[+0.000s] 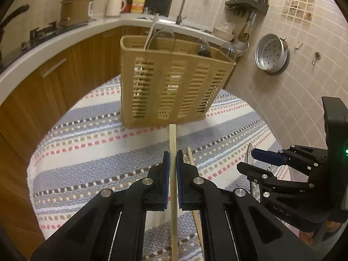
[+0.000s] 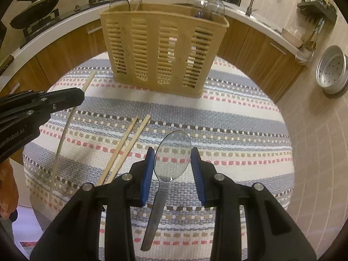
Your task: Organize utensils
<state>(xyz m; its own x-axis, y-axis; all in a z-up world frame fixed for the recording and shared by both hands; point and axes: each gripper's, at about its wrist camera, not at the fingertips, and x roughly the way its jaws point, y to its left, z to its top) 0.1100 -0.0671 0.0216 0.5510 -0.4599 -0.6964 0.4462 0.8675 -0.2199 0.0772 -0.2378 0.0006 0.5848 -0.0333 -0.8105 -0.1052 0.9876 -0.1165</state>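
Note:
A tan slotted utensil basket stands on the striped cloth; it also shows in the right wrist view and holds clear spoons and a stick. My left gripper is shut on a wooden chopstick, lifted in front of the basket; the same chopstick shows at the left in the right wrist view. My right gripper is open around a clear spoon with a grey handle, which lies on the cloth. Two more chopsticks lie left of the spoon.
A kitchen counter with stove, pot, kettle and sink curves behind the table. A metal steamer pan hangs on the tiled wall at the right. The round table's edge falls away on all sides.

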